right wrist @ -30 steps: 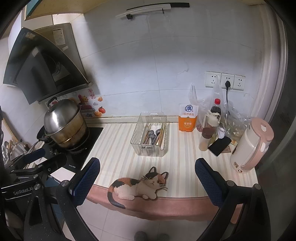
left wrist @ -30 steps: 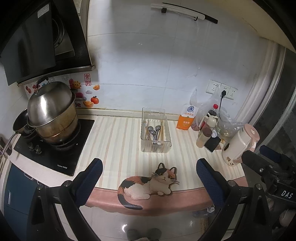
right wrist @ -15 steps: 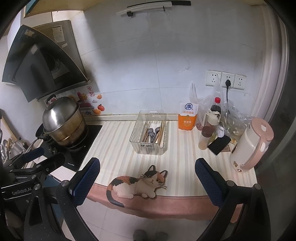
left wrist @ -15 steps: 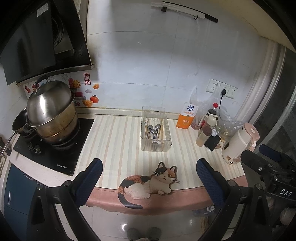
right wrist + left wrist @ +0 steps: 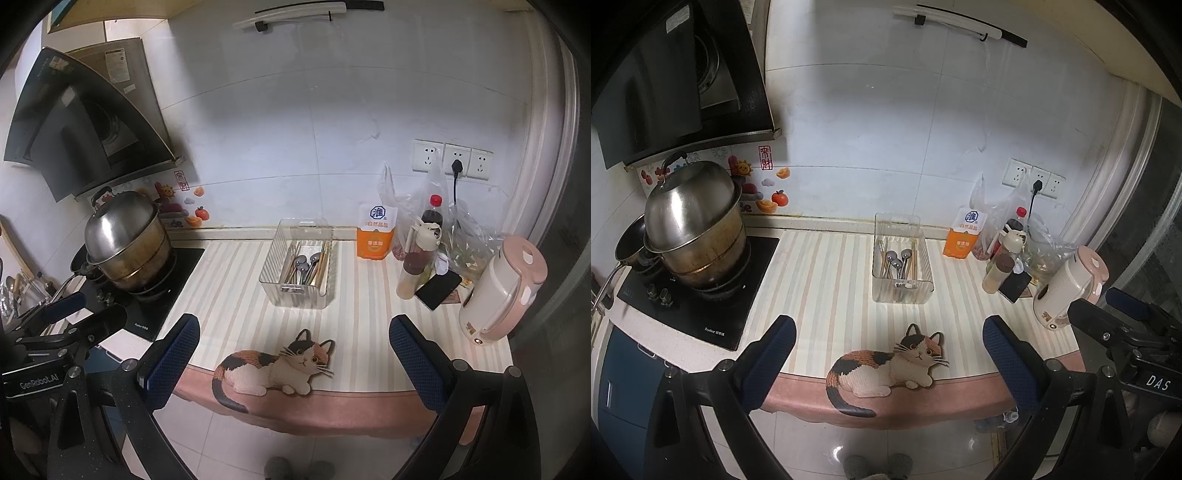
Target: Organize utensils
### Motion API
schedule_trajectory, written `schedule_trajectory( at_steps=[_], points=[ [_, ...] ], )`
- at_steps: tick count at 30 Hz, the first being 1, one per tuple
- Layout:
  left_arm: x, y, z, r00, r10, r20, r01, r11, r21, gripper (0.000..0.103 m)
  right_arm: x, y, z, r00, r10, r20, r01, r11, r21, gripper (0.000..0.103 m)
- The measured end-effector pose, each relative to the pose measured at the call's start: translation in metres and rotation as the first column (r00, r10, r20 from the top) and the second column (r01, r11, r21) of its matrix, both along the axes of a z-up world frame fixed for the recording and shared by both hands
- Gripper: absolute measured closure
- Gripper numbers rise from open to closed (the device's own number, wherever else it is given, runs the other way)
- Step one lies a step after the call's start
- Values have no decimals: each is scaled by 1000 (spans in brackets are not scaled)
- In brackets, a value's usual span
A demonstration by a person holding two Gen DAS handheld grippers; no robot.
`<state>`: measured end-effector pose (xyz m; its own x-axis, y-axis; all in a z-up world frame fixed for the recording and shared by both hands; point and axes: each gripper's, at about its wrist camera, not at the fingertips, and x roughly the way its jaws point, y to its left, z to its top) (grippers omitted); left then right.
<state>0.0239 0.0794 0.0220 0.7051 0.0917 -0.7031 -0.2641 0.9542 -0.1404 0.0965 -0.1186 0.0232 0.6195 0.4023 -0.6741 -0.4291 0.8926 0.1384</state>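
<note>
Sitting in the clear plastic bin (image 5: pixel 902 266) at about 12 o'clock from both our grippers, the spoons (image 5: pixel 898 260) and chopsticks (image 5: pixel 915 254) lie lengthwise together, bowls toward the wall. In the right wrist view the same bin (image 5: pixel 299 264) holds the spoons (image 5: pixel 304 263) in the middle and chopsticks (image 5: pixel 322 260) along its right wall. We see no loose utensil on the striped desk (image 5: pixel 820 273) around it, so we judge the gathering done; whether sorting inside the bin is left, we cannot tell.

Our left gripper (image 5: pixel 886 363) is released, fingers spread wide and holding nothing, hanging off the desk's front edge above the floor. Our right gripper (image 5: pixel 295 362) is likewise spread and bare, well apart from the bin.

Just ahead of us lies the cat-shaped mat (image 5: pixel 886 365) on the desk edge. At 10 o'clock stands the steel pot (image 5: pixel 694 229) on the stove (image 5: pixel 698 302). At 2 o'clock are the orange salt pack (image 5: pixel 964 236), a bottle (image 5: pixel 997 275), a phone (image 5: pixel 1017 286) and the pink kettle (image 5: pixel 1069 284).
</note>
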Motion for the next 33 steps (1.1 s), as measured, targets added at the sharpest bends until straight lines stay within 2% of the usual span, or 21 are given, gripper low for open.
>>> schedule_trajectory(
  at_steps=[33],
  points=[
    [7, 2, 3, 1000, 8, -2, -8, 1000, 15, 0, 6, 1, 2, 1000, 6, -5, -6, 1000, 4, 0]
  ],
)
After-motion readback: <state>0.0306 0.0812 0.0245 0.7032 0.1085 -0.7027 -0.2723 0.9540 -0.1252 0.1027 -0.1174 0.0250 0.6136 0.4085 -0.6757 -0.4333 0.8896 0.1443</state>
